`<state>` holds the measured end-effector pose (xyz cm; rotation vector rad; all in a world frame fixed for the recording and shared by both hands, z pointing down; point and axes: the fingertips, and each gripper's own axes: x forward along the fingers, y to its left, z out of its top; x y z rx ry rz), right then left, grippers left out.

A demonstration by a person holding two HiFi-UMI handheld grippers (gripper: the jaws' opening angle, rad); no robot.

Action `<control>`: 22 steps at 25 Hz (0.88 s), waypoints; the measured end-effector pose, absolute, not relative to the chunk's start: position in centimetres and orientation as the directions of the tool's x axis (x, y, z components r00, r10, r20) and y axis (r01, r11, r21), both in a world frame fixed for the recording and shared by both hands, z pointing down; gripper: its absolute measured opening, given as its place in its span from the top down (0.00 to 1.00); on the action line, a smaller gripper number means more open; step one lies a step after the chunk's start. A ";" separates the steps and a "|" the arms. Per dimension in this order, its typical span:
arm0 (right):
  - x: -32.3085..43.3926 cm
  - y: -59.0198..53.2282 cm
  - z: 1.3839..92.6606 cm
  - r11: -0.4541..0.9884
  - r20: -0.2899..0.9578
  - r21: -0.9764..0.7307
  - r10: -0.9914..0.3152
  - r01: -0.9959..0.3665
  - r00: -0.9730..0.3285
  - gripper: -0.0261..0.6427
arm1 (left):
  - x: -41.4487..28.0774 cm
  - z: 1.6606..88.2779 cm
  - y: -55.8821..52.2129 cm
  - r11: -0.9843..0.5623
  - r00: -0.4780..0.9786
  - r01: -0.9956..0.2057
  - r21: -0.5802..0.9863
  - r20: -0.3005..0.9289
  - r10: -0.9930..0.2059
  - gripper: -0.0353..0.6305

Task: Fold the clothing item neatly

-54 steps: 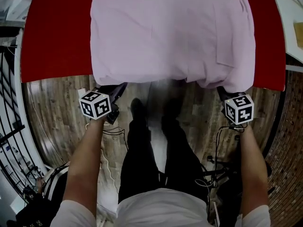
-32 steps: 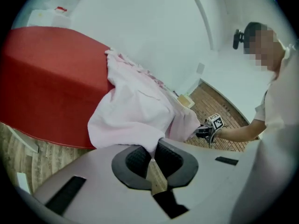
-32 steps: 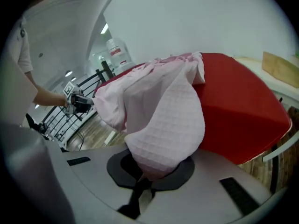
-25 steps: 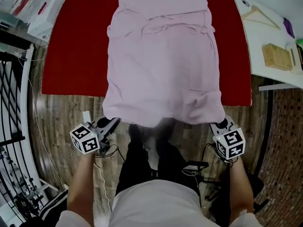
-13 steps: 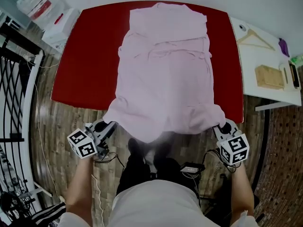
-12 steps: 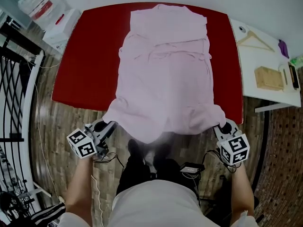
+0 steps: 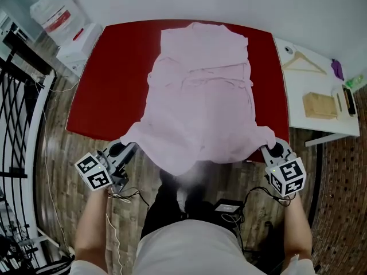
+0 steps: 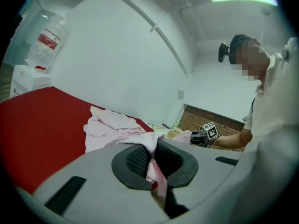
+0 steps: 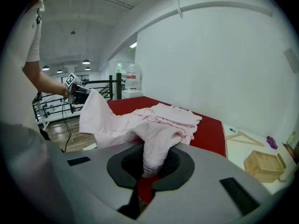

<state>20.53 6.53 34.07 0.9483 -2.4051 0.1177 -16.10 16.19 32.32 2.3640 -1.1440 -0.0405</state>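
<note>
Head view shows us the pale pink, soft fabric garment (image 7: 200, 96) spread lengthwise on the red worktop (image 7: 109, 79), with creased folds across its upper half. We have the left hand-held gripper (image 7: 127, 146) and right hand-held gripper (image 7: 269, 148) each clamped on a raised near-hem corner.

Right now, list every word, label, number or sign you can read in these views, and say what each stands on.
No text can be read.
Red label on the white container: print too blurred to read.
Marker cubes on the left hand-held gripper and right hand-held gripper: black-and-white square patterns only, no letters or numbers.
Pink garment: no print visible.
</note>
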 end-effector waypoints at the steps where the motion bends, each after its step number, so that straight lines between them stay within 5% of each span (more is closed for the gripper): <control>1: 20.4 6.2 33.6 0.744 0.515 0.122 -0.613 -0.657 -0.599 0.92 | -16.3 31.7 15.7 -0.530 0.652 -0.722 0.444 0.181 -0.736 0.93; 22: 17.1 -5.0 25.5 0.594 0.460 0.268 -0.771 -0.759 -0.441 0.92 | -19.7 22.7 -0.9 -0.779 0.816 -0.565 0.272 0.046 -0.576 0.93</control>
